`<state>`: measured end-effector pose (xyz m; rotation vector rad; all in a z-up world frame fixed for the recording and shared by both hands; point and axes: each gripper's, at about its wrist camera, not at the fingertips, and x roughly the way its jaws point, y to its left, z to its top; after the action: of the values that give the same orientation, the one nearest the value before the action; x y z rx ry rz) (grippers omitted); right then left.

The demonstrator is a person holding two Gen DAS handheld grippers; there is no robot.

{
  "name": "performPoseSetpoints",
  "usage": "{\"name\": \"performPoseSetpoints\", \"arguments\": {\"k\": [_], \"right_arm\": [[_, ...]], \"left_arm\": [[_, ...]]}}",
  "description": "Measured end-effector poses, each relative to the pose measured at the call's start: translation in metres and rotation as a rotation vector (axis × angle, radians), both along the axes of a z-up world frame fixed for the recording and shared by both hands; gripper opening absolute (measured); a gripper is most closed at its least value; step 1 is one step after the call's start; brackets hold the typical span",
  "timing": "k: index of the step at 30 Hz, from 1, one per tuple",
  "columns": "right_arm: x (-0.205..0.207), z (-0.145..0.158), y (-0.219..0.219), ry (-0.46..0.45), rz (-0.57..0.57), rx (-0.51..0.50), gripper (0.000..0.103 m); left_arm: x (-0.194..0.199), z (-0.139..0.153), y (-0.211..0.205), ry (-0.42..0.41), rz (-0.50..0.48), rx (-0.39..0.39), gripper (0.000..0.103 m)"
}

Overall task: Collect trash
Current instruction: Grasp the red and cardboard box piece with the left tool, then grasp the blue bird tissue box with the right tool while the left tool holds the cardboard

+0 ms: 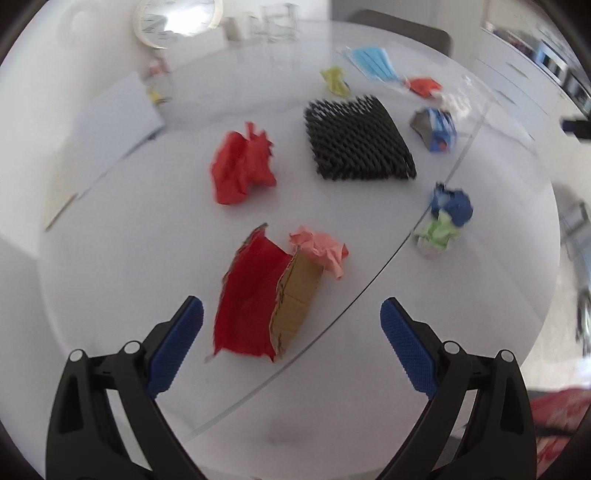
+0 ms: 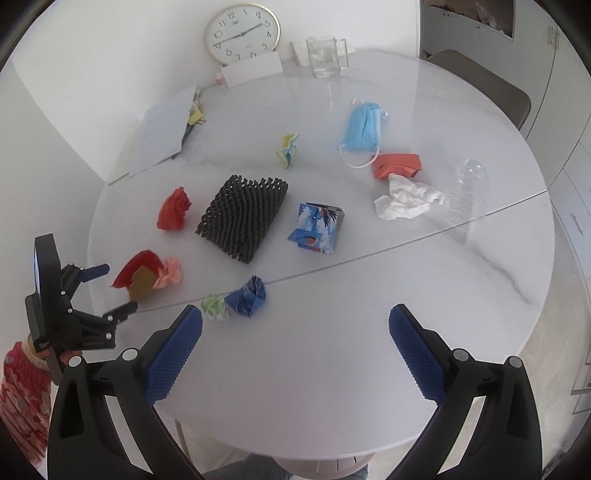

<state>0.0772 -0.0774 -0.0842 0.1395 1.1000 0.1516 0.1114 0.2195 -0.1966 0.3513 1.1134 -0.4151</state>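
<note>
Trash lies scattered on a round white table (image 2: pixel 332 350). My left gripper (image 1: pixel 291 325) is open and empty, just short of a torn red and brown cardboard piece (image 1: pixel 262 302) with a pink paper wad (image 1: pixel 321 251) behind it. It also shows in the right wrist view (image 2: pixel 110 288), beside the same cardboard (image 2: pixel 138 277). My right gripper (image 2: pixel 295 332) is open and empty over the table's near side, close to a blue wad (image 2: pixel 247 295) and a green wad (image 2: pixel 215 305).
Farther back lie a black mesh sleeve (image 2: pixel 243 216), red wad (image 2: pixel 173 208), blue printed carton (image 2: pixel 317 229), white tissue (image 2: pixel 406 201), orange wad (image 2: pixel 395 164), face mask (image 2: pixel 364 127), yellow wad (image 2: pixel 288 149) and clear plastic bottle (image 2: pixel 469 181). A clock (image 2: pixel 242 31), glass (image 2: pixel 325 55) and papers (image 2: pixel 162 133) stand by the wall.
</note>
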Motion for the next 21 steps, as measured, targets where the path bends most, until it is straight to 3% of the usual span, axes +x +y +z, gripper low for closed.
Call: {"name": "performPoseSetpoints", "arguments": {"k": [4, 8, 11, 13, 14, 21], "right_arm": [[0.015, -0.016, 0.009, 0.037, -0.002, 0.011, 0.1], [0.024, -0.025, 0.015, 0.06, -0.002, 0.004, 0.1], [0.028, -0.028, 0.017, 0.065, -0.008, 0.006, 0.1], [0.031, -0.029, 0.018, 0.067, -0.011, 0.006, 0.1], [0.033, -0.029, 0.018, 0.067, -0.014, 0.004, 0.1], [0.048, -0.035, 0.015, 0.068, -0.032, -0.005, 0.1]], "left_arm": [[0.013, -0.025, -0.004, 0.019, -0.132, 0.071, 0.092], [0.025, -0.034, -0.003, 0.015, -0.187, 0.072, 0.092], [0.026, -0.032, -0.002, 0.018, -0.212, 0.042, 0.077], [0.026, -0.033, -0.002, 0.02, -0.221, 0.039, 0.057], [0.026, -0.035, -0.002, 0.024, -0.226, 0.047, 0.053], [0.016, -0.031, 0.002, 0.006, -0.212, 0.023, 0.041]]}}
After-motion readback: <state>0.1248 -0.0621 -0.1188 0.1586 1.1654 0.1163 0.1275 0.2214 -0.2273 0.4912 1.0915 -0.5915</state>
